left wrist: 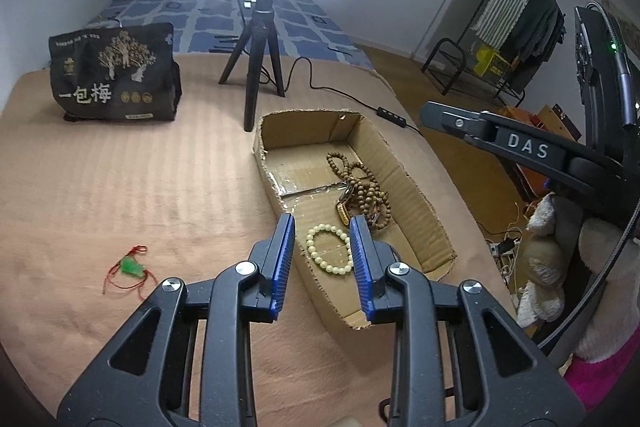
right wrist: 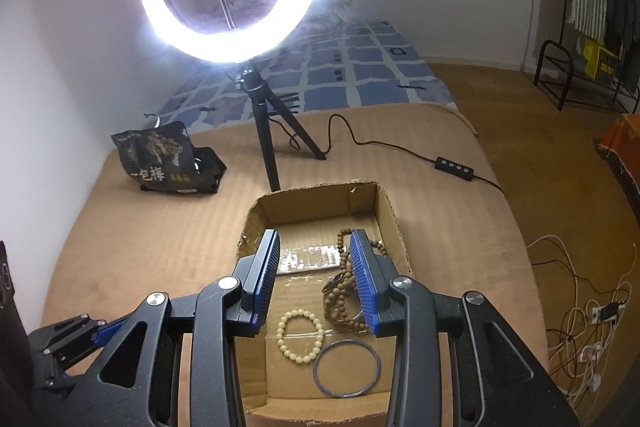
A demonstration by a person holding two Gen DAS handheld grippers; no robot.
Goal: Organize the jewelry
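Note:
An open cardboard box (left wrist: 404, 171) (right wrist: 320, 199) lies on a tan blanket. Inside it are a brown wooden bead strand (left wrist: 360, 183) (right wrist: 340, 303), a watch (left wrist: 342, 211) (right wrist: 334, 283), a cream bead bracelet (left wrist: 332, 269) (right wrist: 280, 337) and a thin bluish bangle (right wrist: 348, 342). My left gripper (left wrist: 322, 219) hovers open over the box's near end, above the cream bracelet, with nothing between its pads. Over the box's middle, my right gripper (right wrist: 315, 233) is also open and holds nothing. A green pendant on a red cord (left wrist: 130, 267) lies on the blanket left of the box.
A ring light on a black tripod (left wrist: 256, 67) stands just behind the box, its cable and controller (left wrist: 390, 113) trailing right. A black snack bag (left wrist: 114, 75) sits at the back left. Plush toys (left wrist: 548, 259) and loose cables lie past the blanket's right edge.

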